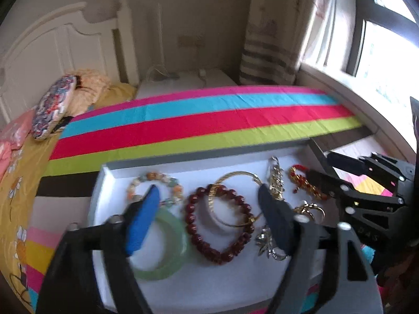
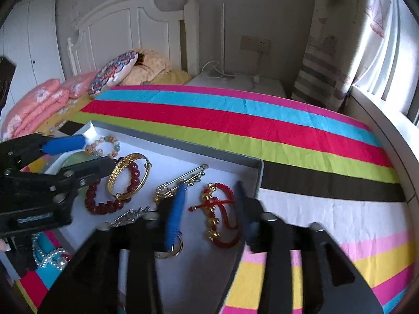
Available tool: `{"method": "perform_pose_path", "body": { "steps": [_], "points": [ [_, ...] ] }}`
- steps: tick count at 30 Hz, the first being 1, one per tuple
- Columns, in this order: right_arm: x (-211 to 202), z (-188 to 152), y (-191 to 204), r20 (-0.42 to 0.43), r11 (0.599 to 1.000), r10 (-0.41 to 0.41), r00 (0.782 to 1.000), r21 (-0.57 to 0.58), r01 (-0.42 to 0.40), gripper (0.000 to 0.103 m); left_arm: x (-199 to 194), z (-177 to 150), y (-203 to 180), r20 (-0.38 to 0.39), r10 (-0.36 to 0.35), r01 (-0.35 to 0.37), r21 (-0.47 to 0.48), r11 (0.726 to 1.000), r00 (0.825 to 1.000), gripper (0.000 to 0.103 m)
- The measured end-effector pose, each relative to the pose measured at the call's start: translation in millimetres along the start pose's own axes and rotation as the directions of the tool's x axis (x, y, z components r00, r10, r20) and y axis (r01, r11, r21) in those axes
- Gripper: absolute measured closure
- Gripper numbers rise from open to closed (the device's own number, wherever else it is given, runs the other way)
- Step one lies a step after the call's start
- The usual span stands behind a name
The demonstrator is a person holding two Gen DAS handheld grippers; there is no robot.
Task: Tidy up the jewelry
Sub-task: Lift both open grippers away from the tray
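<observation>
A white tray (image 1: 183,161) with a grey rim (image 2: 183,145) lies on the striped bedspread and holds the jewelry. My left gripper (image 1: 209,219) is open, its fingers straddling a dark red bead bracelet (image 1: 220,225) that overlaps a gold bangle (image 1: 230,193). A green jade bangle (image 1: 162,246) and a pastel bead bracelet (image 1: 154,185) lie to the left. My right gripper (image 2: 210,209) stands open around a red-and-gold cord bracelet (image 2: 220,214) at the tray's right end, and its pads do not press on it. A gold pin (image 2: 180,180) and a silver brooch (image 2: 131,216) lie nearby.
A pearl bracelet (image 2: 52,259) lies on the bedspread (image 2: 262,120) left of the tray. Pillows (image 2: 115,73) and a white headboard (image 2: 125,26) are at the far end of the bed. A nightstand (image 2: 235,81) and a bright window (image 1: 387,52) lie beyond.
</observation>
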State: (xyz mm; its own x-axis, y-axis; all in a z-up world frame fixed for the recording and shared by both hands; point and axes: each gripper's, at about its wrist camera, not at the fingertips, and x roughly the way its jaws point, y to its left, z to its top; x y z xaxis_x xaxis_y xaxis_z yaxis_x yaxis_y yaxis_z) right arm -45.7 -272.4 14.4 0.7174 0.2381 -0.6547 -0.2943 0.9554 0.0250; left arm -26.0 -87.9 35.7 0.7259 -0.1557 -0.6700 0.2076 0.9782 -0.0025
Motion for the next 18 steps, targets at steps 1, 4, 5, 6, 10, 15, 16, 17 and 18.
{"method": "perform_pose_path", "body": {
  "steps": [1,4,5,6,10,15,16,17,18],
  "points": [
    [-4.4,-0.9,-1.8,0.009,1.000,0.011,1.000,0.008,-0.011,0.057,-4.3,-1.6,3.5,0.002,0.002,-0.002,-0.010,1.000,1.000,0.023],
    [-18.2,-4.4,-2.6,0.030,0.999,0.030,0.999,0.023,-0.031,0.056,-20.1,-6.9,15.7,0.018,-0.001,0.002,-0.044,0.999,1.000,0.018],
    [-25.4,-6.9,-3.2,0.042,0.999,0.039,0.998,0.030,-0.040,0.054,-26.7,-9.5,19.6,0.027,0.003,-0.002,-0.051,0.999,1.000,0.015],
    [-31.3,-8.3,-4.4,0.054,0.998,0.046,0.997,0.037,-0.048,0.051,-37.2,-13.9,24.8,0.044,0.012,-0.009,-0.063,0.998,0.999,0.013],
    [-59.2,-26.1,-3.9,0.094,0.995,0.088,0.992,0.047,-0.093,0.039,-73.3,-36.8,41.2,0.110,0.041,-0.030,-0.096,0.995,0.993,0.003],
    [-82.1,-52.5,8.0,0.095,0.992,0.125,0.988,0.022,-0.128,0.029,-102.1,-82.1,63.5,0.110,0.082,-0.070,-0.112,0.991,0.991,0.003],
    [-85.7,-57.4,11.2,0.095,0.991,0.131,0.987,0.015,-0.133,0.029,-105.4,-90.2,68.1,0.103,0.086,-0.074,-0.119,0.990,0.991,0.003],
    [-88.3,-61.6,14.4,0.092,0.990,0.140,0.986,0.011,-0.141,0.029,-107.5,-96.3,71.2,0.101,0.092,-0.079,-0.125,0.989,0.991,0.003],
    [-89.4,-64.8,16.5,0.088,0.989,0.148,0.985,0.009,-0.149,0.028,-110.6,-102.5,74.6,0.102,0.099,-0.086,-0.131,0.988,0.990,0.003]
  ]
}}
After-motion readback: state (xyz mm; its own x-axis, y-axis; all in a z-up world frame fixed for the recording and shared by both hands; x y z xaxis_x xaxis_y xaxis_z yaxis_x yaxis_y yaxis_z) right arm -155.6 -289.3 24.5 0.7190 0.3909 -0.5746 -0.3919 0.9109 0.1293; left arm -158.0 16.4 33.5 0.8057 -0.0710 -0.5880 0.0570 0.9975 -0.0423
